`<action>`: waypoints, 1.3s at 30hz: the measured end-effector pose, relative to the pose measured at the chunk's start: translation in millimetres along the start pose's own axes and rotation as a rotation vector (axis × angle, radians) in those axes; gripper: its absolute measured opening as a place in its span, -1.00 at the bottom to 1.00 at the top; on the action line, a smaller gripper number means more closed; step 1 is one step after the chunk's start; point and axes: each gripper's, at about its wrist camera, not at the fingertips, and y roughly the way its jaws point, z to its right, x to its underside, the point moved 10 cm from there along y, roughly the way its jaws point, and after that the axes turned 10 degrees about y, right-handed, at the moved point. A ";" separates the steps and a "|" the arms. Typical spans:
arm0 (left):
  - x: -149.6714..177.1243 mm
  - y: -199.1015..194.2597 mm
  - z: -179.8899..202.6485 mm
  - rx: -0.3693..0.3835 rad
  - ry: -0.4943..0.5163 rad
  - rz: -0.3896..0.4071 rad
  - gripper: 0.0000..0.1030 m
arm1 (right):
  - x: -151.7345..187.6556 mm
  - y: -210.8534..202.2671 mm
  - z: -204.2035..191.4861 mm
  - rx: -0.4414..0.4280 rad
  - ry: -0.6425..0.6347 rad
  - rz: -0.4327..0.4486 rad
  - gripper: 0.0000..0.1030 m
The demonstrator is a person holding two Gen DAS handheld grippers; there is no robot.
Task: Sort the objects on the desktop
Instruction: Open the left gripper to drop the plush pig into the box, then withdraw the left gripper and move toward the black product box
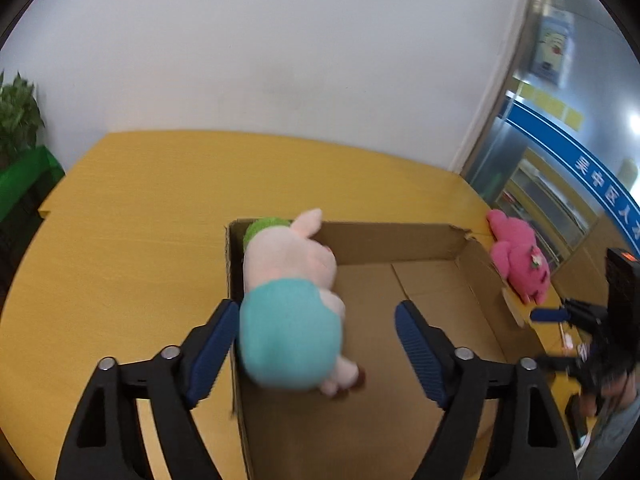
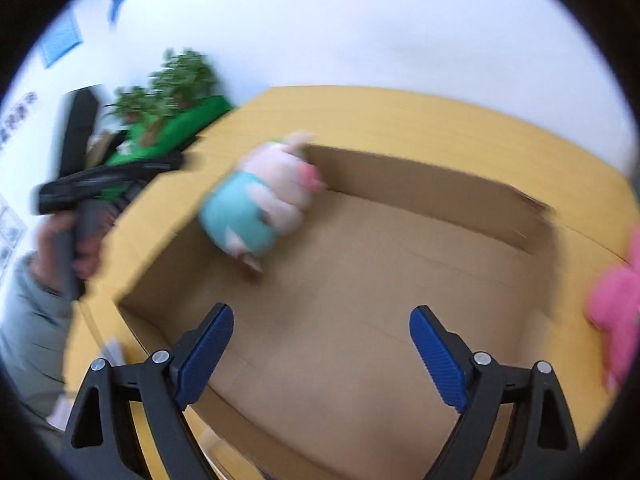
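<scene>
One pink plush (image 1: 520, 256) (outside), box (image 1: 400, 240) wall between

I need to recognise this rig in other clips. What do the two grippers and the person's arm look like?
Both the left gripper and right gripper have black angular frames with silver rivets and two fingers faced with ribbed blue pads. The left hand is bare, below it a grey-green sleeve.

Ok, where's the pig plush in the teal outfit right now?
The pig plush is inside the cardboard box, against its left wall. In the left wrist view it sits just ahead of the open left gripper; the pink plush lies by the box's right side.
</scene>
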 end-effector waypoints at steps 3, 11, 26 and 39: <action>44.8 -17.2 16.7 0.016 0.041 -0.061 0.70 | -16.8 16.6 28.6 0.011 0.092 -0.032 0.76; 138.5 -11.8 31.1 0.036 0.027 -0.174 0.70 | 47.4 23.5 86.6 0.110 0.231 -0.074 0.76; 114.9 -55.1 31.6 -0.136 0.039 0.042 0.69 | 45.8 -5.9 -0.4 0.239 0.195 0.247 0.78; 89.7 -103.6 76.9 -0.213 0.057 0.231 0.80 | 15.1 -1.6 -81.9 0.234 0.126 0.387 0.79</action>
